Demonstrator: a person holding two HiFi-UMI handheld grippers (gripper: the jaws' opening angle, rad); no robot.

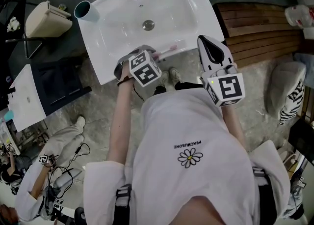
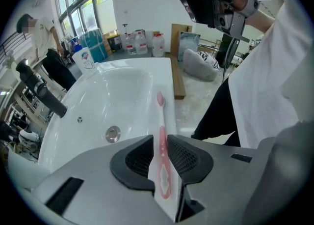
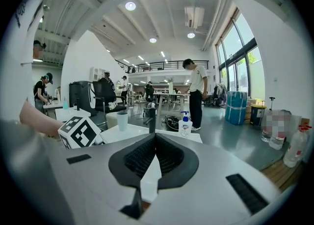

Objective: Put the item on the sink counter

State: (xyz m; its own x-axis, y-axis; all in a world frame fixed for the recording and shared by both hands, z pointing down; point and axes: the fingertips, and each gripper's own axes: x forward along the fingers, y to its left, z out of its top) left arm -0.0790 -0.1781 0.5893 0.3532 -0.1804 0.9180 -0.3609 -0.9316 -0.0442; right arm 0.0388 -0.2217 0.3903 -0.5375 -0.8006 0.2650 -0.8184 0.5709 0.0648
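Pink toothbrush (image 2: 161, 121) clamped in left tongs (image 2: 160, 140) (over sink (image 2: 122, 91) rim).

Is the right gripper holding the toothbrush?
No, the right gripper is shut on nothing; the pink toothbrush is clamped in the left gripper.

The toothbrush (image 2: 160, 121) sits between the left gripper's (image 2: 162, 139) jaws and reaches ahead over the sink's (image 2: 125, 84) rim. The drain (image 2: 113, 133) lies ahead-left of that gripper, with the faucet (image 2: 41, 91) farther left and a bottle (image 2: 84, 61) beyond. The right gripper (image 1: 208, 47) is ahead-right, off the sink.
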